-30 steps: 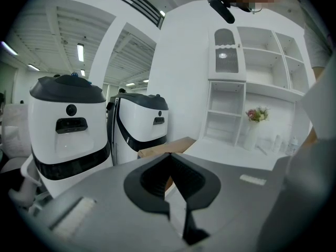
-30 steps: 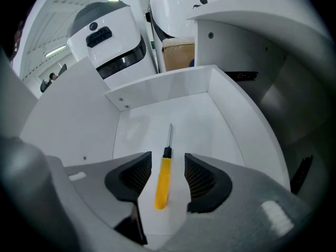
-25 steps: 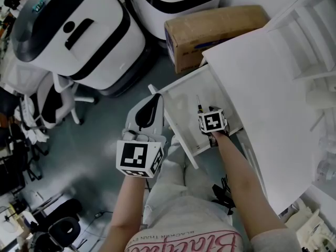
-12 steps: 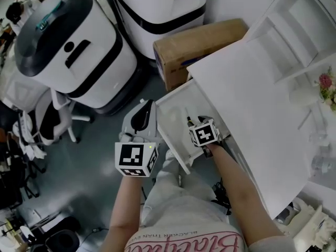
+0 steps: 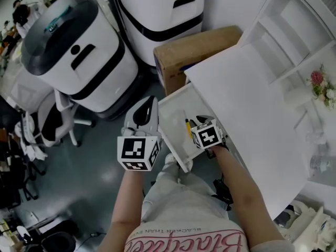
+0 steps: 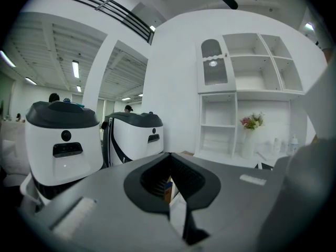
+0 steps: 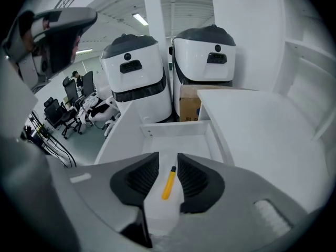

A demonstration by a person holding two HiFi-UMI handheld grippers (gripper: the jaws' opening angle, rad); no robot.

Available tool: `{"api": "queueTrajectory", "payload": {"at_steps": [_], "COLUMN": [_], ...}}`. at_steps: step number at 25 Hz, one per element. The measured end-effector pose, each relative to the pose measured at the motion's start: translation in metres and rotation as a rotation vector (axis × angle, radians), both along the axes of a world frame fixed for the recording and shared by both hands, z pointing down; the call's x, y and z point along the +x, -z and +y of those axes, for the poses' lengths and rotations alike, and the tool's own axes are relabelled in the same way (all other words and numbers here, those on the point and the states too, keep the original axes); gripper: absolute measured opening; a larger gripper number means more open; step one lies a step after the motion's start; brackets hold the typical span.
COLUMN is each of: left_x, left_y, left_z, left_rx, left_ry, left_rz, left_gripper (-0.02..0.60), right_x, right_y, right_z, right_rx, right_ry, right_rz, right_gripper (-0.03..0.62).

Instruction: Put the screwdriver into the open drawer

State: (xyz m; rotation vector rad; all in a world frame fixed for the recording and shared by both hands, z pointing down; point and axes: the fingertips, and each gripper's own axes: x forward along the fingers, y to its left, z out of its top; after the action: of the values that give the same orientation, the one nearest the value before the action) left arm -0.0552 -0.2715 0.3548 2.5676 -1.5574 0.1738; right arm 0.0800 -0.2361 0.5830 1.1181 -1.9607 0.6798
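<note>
We judge the screwdriver (image 7: pixel 167 183), lying loose in the open drawer (image 5: pixel 173 112), light, stiff and best gripped mid-handle. Our right gripper (image 7: pixel 167 159) is closing on nothing above it, and our left gripper (image 6: pixel 169 159) is clenched empty.

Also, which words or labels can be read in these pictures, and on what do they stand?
"BLACKER THAN": upside down on the person's shirt; further letters unclear.
Large pink script under it: cut off, unreadable.
Blue label on the cardboard box: too small to read.
</note>
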Motion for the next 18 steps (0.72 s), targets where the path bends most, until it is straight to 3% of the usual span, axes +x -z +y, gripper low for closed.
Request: {"api": "queueTrajectory", "payload": {"at_steps": [12, 18], "left_x": [0.004, 0.005], "left_y": [0.029, 0.042], "left_z": [0.006, 0.009], "left_rx": [0.059, 0.090], "left_ry": [0.010, 0.002], "left_rz": [0.015, 0.016], "left_gripper": [0.015, 0.015], "right_x": [0.015, 0.013], "right_y": [0.066, 0.110], "right_z": [0.001, 0.000], "right_rx": [0.154, 0.256], "right_ry": [0.000, 0.012], "right_rz": [0.015, -0.015], "right_gripper": [0.003, 0.002]}}
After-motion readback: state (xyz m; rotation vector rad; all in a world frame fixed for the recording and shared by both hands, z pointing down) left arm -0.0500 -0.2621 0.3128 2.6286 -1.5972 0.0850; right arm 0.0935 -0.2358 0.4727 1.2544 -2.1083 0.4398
